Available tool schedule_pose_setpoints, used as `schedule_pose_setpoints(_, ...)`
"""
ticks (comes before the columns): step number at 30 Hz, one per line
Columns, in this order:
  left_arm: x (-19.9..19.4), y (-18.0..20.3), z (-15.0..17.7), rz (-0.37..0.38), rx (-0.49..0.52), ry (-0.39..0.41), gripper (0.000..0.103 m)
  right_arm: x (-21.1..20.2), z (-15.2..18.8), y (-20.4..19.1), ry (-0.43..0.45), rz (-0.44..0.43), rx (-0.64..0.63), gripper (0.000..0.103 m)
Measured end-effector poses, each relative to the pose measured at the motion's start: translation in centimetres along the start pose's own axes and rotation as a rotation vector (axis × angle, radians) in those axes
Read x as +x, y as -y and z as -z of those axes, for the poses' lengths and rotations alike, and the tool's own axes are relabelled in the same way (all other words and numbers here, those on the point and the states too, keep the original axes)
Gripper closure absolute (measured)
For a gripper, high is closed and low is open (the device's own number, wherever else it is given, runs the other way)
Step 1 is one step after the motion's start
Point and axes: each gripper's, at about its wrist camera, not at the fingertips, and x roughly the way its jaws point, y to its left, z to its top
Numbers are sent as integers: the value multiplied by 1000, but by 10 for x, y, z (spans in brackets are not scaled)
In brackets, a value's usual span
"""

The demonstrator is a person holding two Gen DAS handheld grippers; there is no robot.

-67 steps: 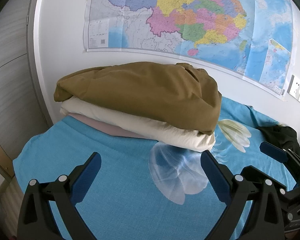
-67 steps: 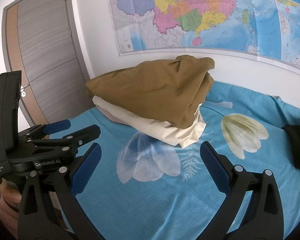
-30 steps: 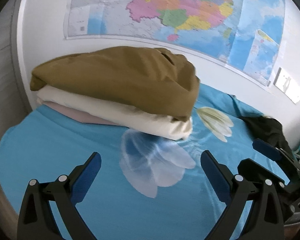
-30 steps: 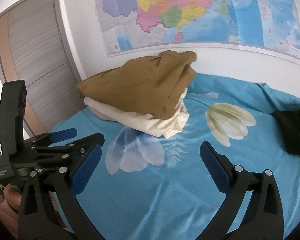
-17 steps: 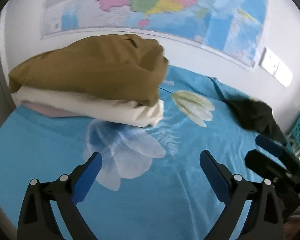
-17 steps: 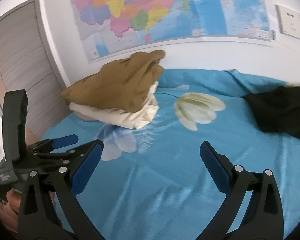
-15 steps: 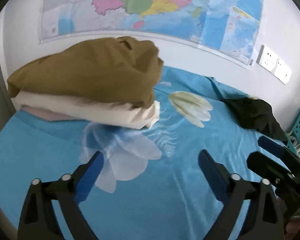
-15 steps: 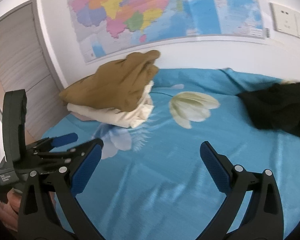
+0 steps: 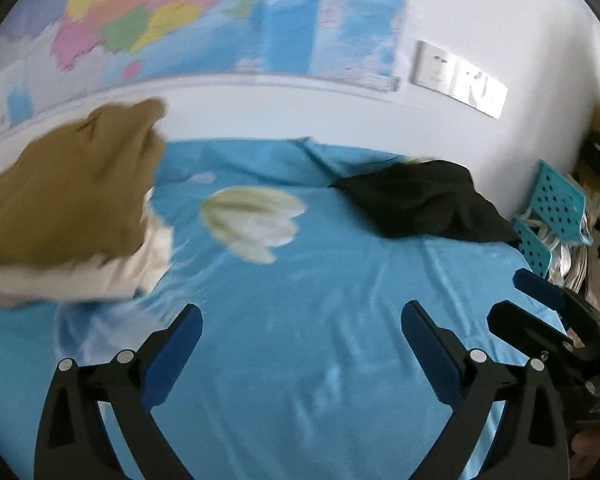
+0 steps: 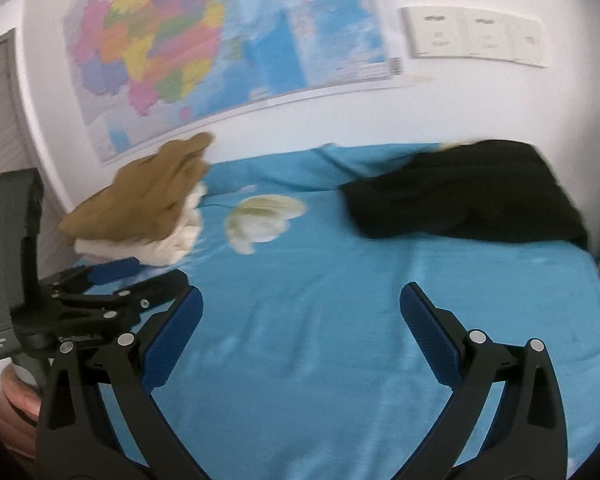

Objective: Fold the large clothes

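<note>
1. Both views have swung right since 2.2 s ago: the folded pile (image 9: 63, 204), then centre frame, now sits at the left edge; black garment (image 9: 424, 204), then barely visible, is now in full view.
2. Both frames are motion-blurred now.
3. Left tongs (image 9: 300, 336) spread wide, holding nothing, same as before, hovering over the bed (image 9: 300, 380).
4. Right tongs (image 10: 300, 320) also released and empty, over the bed.
5. Writing: white lettering on the left tongs' body in the right view, too blurred to read. Map (image 10: 203, 40) labels unreadable.
6. Black garment: dark, crumpled heap, unfolded, on the bed's far right against the wall, well apart from the pile; the white flower print (image 10: 263, 216) lies between them.
7. Pile: brown on top, cream under it, at the bed's far left.
8. Teal perforated basket (image 9: 556, 204) just beyond the bed's right edge.
</note>
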Motion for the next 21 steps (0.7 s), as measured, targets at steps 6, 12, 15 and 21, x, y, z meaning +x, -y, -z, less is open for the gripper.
schedule_pose_setpoints(6, 14, 47, -24, 1, 56, 40, 7, -21, 2, 33, 43, 121, 35, 6)
schedule_pose_setpoints(12, 35, 81, -28, 43, 81, 9, 7, -37, 7, 57, 81, 174, 64, 6)
schedule_pose_setpoints(15, 43, 91, -26, 77, 70, -13, 7, -42, 9, 65, 96, 178, 75, 6)
schedule_pose_setpoints(21, 40, 111, -21, 58, 140, 20, 7, -44, 10, 78, 108, 178, 95, 6)
